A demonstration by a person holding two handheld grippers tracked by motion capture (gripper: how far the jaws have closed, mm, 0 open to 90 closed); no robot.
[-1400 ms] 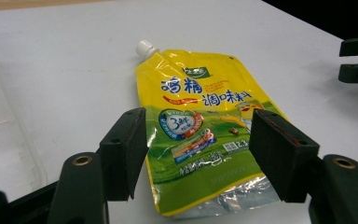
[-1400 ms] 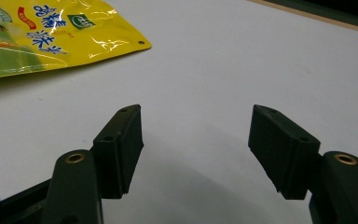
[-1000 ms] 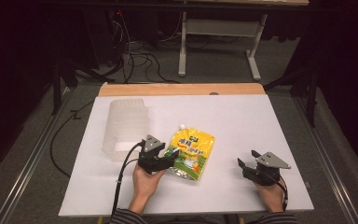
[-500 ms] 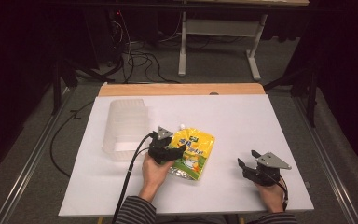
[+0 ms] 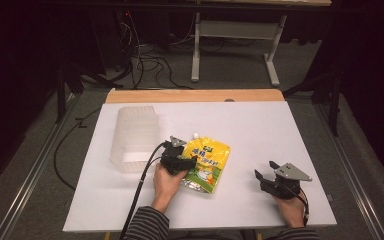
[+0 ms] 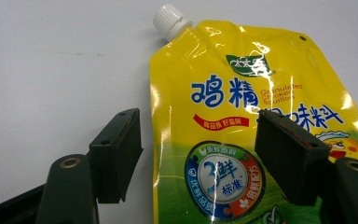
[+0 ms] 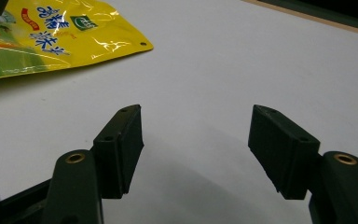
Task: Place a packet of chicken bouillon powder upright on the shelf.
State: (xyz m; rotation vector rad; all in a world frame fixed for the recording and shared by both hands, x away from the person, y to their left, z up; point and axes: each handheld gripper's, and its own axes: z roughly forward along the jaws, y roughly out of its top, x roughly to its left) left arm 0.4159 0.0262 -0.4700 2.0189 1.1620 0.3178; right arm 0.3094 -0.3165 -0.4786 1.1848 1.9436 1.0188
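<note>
In the high view, the right gripper [image 5: 266, 176] sat at the lower right of the frame, held by the person's hand just above the white table [image 5: 280, 130]. Its jaws stood wide apart with nothing between them; the right gripper view confirmed bare table surface beyond both pads.

Left of it, at lower centre, the left gripper [image 5: 189, 161] rested at the left edge of the yellow spout pouch [image 5: 207, 165]. In the left gripper view its jaws had just been opening and stood at full spread, one pad over bare table left of the pouch's edge and the other over the printed face. The pouch's left edge lay between the jaws, but neither pad pressed on it.

The pouch lay flat near the table's centre, its white cap [image 6: 170, 21] at the upper centre of the left gripper view, pointing away from the person.

Farther off, at the upper left of the table in the high view, a translucent plastic bin [image 5: 134, 137] lay well apart from the pouch.

Assessment: the step in hand appeared to be the approach for a grasp on the pouch's left edge. The next move would call for lowering the jaws around that edge and closing them firmly, since the glossy film is likely to slip.
</note>
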